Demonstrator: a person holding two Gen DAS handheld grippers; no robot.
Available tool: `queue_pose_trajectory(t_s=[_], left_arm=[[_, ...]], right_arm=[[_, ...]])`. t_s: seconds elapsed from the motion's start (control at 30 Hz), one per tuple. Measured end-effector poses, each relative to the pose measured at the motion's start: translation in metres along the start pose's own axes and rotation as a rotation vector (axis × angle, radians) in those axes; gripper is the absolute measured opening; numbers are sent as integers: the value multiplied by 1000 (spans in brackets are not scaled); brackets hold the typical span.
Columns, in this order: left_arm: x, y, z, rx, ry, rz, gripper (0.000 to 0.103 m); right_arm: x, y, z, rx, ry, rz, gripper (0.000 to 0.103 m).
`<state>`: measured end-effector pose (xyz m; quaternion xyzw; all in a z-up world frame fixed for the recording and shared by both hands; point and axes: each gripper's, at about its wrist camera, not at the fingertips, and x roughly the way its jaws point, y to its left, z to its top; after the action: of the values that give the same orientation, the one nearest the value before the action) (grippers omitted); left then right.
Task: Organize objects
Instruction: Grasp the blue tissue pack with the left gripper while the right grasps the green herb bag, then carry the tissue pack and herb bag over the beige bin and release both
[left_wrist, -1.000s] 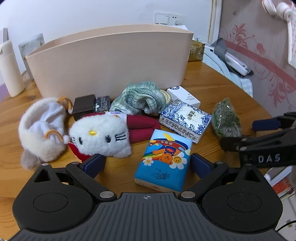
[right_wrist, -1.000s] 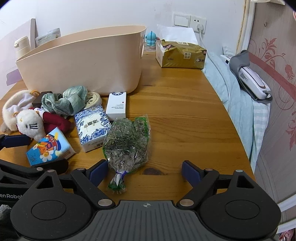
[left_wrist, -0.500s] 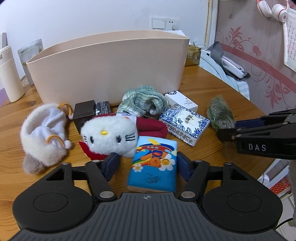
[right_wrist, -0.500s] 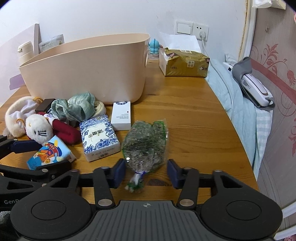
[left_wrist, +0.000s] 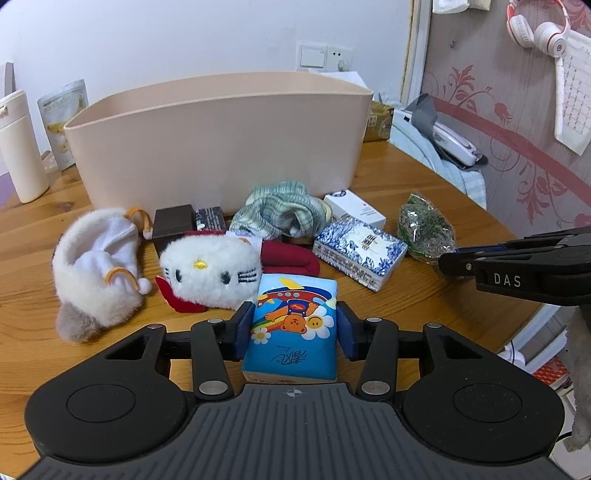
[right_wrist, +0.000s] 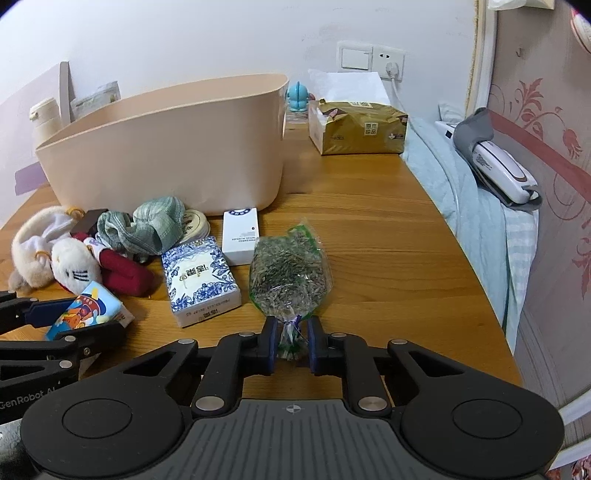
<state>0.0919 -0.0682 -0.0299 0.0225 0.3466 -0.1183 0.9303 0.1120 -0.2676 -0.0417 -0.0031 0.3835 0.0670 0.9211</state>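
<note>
My left gripper (left_wrist: 293, 328) is shut on a blue cartoon tissue pack (left_wrist: 293, 325), which also shows in the right wrist view (right_wrist: 88, 308). My right gripper (right_wrist: 290, 341) is shut on the tied neck of a clear bag of dried herbs (right_wrist: 288, 273), which lies on the table; the bag also shows in the left wrist view (left_wrist: 424, 229). A large beige tub (left_wrist: 221, 147) stands behind the pile; it also shows in the right wrist view (right_wrist: 166, 147).
On the wooden table (right_wrist: 369, 229) lie a white cat plush (left_wrist: 210, 269), a furry white pouch (left_wrist: 96, 258), a green cloth (left_wrist: 280, 212), a blue-patterned box (left_wrist: 358, 249), a white box (right_wrist: 240, 234) and a dark box (left_wrist: 173, 223). A gold tissue pack (right_wrist: 358, 125) stands at the back.
Both grippers closed from wide open: the left onto the blue tissue pack, the right onto the neck of the herb bag.
</note>
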Motion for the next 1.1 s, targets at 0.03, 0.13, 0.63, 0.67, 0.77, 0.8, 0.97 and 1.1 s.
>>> queue_pose_trajectory(t_s=[0.03, 0.13, 0.63, 0.67, 0.77, 0.8, 0.97, 1.1], left_arm=[[-2, 0, 0, 2, -5, -3, 48], [-10, 1, 1, 4, -19, -9, 48], [-39, 19, 33, -17, -91, 5, 48], [-40, 21, 36, -17, -97, 9, 48], [-43, 29, 47, -28, -116, 19, 48], [-44, 32, 50, -33, -119, 22, 48], [-47, 45, 67, -35, -139, 32, 48], [-47, 57, 80, -47, -155, 45, 48]], right_arm=[[-2, 0, 0, 4, -3, -4, 15], [-8, -2, 1, 17, -15, -15, 15], [-43, 3, 26, 53, -103, -19, 15], [-45, 3, 30, 53, -111, -21, 15], [-50, 5, 39, 53, -132, -31, 15], [-50, 5, 42, 56, -136, -35, 15], [-54, 9, 59, 60, -160, -45, 15], [-55, 15, 71, 63, -180, -46, 15]])
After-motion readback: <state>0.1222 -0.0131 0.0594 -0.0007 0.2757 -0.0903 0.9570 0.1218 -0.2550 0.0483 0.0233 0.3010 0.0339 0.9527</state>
